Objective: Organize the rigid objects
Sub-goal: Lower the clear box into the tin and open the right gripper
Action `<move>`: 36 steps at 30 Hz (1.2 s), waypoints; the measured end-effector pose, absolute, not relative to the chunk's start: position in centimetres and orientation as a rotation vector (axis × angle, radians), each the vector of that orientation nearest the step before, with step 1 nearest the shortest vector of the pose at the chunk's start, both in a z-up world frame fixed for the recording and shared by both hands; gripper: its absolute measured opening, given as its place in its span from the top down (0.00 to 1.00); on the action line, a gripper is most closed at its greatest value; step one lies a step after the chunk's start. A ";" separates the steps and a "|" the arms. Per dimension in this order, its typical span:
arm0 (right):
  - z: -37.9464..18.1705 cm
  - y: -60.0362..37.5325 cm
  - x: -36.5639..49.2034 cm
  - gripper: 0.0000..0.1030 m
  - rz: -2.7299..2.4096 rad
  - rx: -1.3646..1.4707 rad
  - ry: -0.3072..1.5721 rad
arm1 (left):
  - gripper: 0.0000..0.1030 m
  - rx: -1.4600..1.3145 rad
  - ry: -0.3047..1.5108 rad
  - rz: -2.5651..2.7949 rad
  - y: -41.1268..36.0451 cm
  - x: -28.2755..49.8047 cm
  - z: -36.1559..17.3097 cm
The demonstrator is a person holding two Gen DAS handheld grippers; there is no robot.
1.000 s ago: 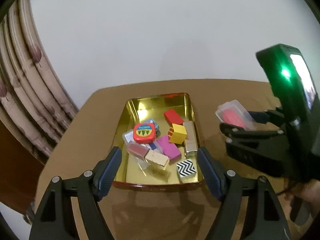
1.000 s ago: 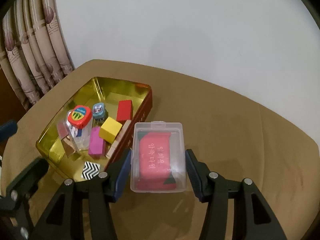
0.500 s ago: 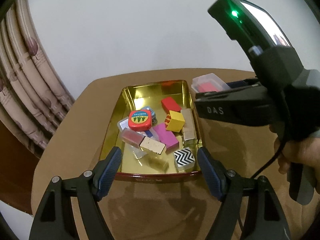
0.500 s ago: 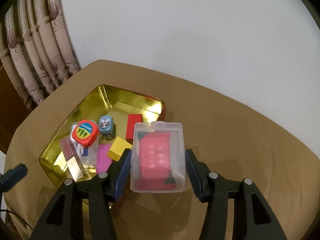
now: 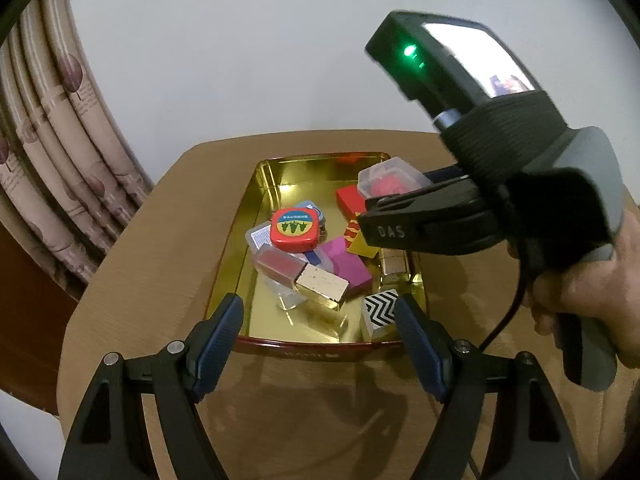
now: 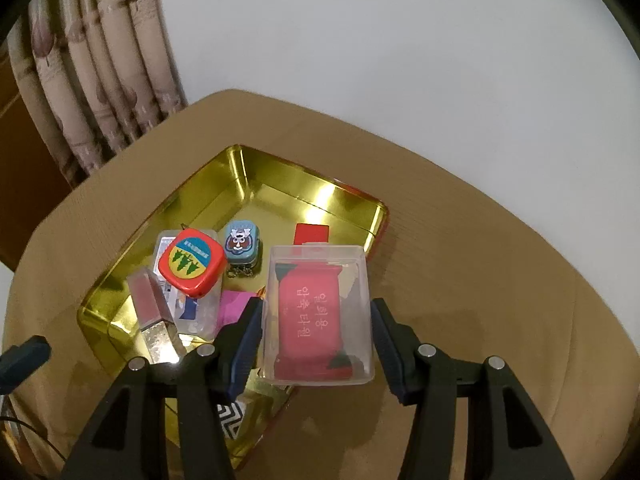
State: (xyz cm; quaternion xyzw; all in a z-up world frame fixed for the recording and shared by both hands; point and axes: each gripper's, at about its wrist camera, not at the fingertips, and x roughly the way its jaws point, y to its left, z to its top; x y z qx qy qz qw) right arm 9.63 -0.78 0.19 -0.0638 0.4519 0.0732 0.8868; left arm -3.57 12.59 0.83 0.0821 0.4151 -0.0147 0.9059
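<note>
A gold tin (image 5: 304, 184) sits on the brown table and holds several small things: a red square case (image 5: 295, 229), a red block (image 5: 350, 200), a pink block (image 5: 346, 264), a gold-capped lip gloss (image 5: 304, 272) and a zigzag block (image 5: 380, 312). My right gripper (image 6: 316, 308) is shut on a clear plastic box (image 6: 318, 312) with a red insert. It holds the box in the air over the tin's right side (image 6: 360, 220). The same box (image 5: 386, 178) shows in the left wrist view above the red block. My left gripper (image 5: 318, 308) stands open at the tin's near rim, with nothing in it.
A person's hand (image 5: 592, 280) holds the right gripper's handle, and a black cable hangs below it. Pleated curtains (image 5: 60, 140) hang at the left, past the table edge (image 5: 132, 240). A white wall stands behind. Bare tabletop (image 6: 480, 260) lies right of the tin.
The right gripper has carried the clear box leftward, from beside the tin to above its right side. The left gripper has stayed open in place.
</note>
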 end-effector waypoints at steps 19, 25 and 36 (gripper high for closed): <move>-1.7 3.5 12.4 0.47 0.201 -0.213 0.958 | 0.27 0.139 0.864 0.002 13.9 -2.7 0.9; -1.8 4.1 12.9 0.47 0.202 -0.227 0.958 | 0.27 0.129 0.873 0.013 14.2 -2.4 0.8; -2.0 4.1 13.1 0.47 0.194 -0.205 0.962 | 0.27 0.115 0.878 0.035 14.4 -1.9 0.7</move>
